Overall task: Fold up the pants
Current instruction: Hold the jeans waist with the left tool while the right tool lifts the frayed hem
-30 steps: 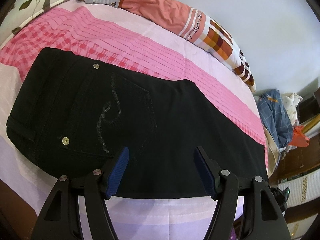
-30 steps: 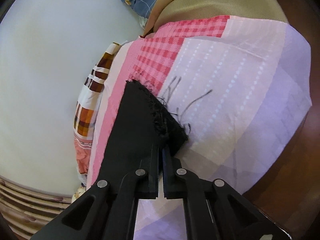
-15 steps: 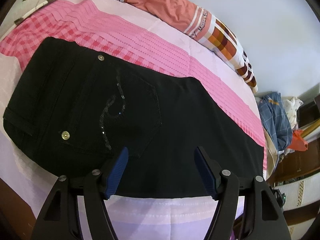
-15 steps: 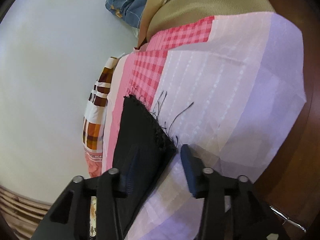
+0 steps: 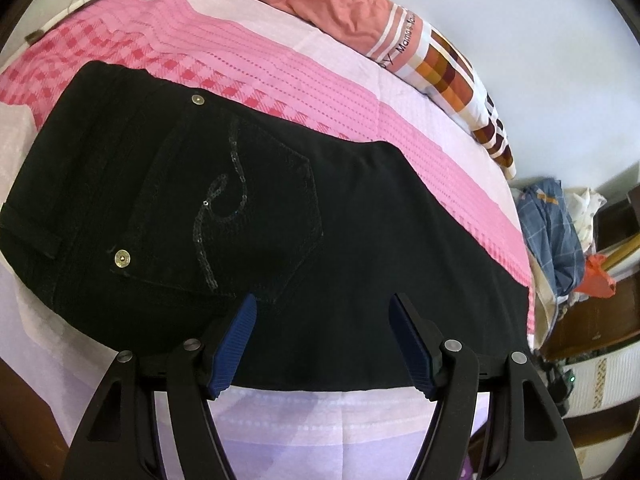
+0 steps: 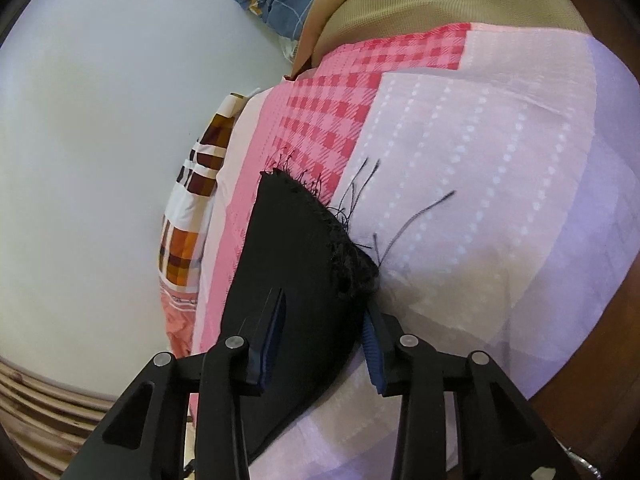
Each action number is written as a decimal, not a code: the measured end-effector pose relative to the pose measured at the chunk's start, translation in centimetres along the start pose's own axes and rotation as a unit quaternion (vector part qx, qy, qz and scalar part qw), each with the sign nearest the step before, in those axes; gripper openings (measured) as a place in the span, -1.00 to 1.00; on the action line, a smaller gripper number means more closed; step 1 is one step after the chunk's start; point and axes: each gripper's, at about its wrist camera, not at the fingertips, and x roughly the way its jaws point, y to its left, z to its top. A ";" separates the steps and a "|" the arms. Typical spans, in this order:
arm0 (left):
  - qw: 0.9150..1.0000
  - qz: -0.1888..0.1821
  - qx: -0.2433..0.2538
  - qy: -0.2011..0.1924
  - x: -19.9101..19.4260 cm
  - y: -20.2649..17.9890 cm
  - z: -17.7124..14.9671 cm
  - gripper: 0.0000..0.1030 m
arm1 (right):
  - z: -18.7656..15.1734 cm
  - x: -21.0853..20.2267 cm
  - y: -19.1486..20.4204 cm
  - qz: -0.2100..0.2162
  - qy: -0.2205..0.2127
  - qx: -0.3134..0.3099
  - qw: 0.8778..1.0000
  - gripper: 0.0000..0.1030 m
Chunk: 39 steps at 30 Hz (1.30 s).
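Black pants (image 5: 280,240) lie flat on a pink and lilac bedsheet (image 5: 320,92), folded leg over leg, waistband at the left and a sequined back pocket facing up. My left gripper (image 5: 324,308) is open and empty, its blue pads hovering over the near edge at the thigh. In the right wrist view the frayed leg end (image 6: 304,248) lies on the sheet (image 6: 480,160). My right gripper (image 6: 324,312) is open, its jaws standing either side of the near corner of the hem without holding it.
A patterned quilt (image 5: 400,36) lies along the far edge of the bed by the wall. A pile of clothes (image 5: 556,232) sits past the foot of the bed beside wooden furniture (image 5: 600,320). The bed's brown edge (image 6: 600,340) runs at the right.
My right gripper was shut on the leg hem a second ago; it has opened and let the hem go onto the sheet. My left gripper stayed open, shifting slightly.
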 end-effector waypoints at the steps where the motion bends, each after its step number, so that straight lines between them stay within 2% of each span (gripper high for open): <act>1: 1.000 0.009 0.008 -0.003 0.0 -0.2 -0.1 0.35 | -0.1 0.2 0.4 -0.016 0.000 -0.014 1.000 -0.46; 2: 0.999 0.027 0.021 -0.009 0.0 -0.5 -0.1 0.35 | -0.1 0.5 0.7 -0.035 0.005 -0.023 0.999 -0.76; 3: 0.999 0.038 0.029 -0.014 0.0 -0.7 -0.2 0.35 | -0.1 0.8 0.8 -0.046 0.014 -0.025 0.999 -0.79; 5: 0.996 0.065 0.048 -0.026 -0.2 -1.1 -0.3 0.35 | 0.0 0.9 0.8 -0.043 0.014 -0.017 0.999 -0.80; 7: 0.994 0.081 0.058 -0.037 -0.4 -1.1 -0.3 0.35 | 0.0 1.0 1.1 -0.052 0.013 -0.026 0.998 -0.81; 11: 0.989 0.111 0.073 -0.057 -0.8 -0.8 -0.3 0.35 | -0.1 0.6 1.9 -0.042 0.010 -0.026 0.999 -0.81; 19: 0.985 0.138 0.084 -0.058 -0.9 -0.3 -0.6 0.35 | -0.9 1.1 5.1 -0.023 0.018 -0.042 0.999 -0.81; 29: 0.979 0.163 0.106 -0.066 -1.1 -0.8 -0.6 0.38 | -3.1 3.3 9.9 0.004 0.048 -0.072 0.996 -0.81; 39: 0.975 0.181 0.116 -0.063 -0.9 -0.8 -0.6 0.47 | -4.3 4.8 11.5 0.011 0.063 -0.076 0.995 -0.81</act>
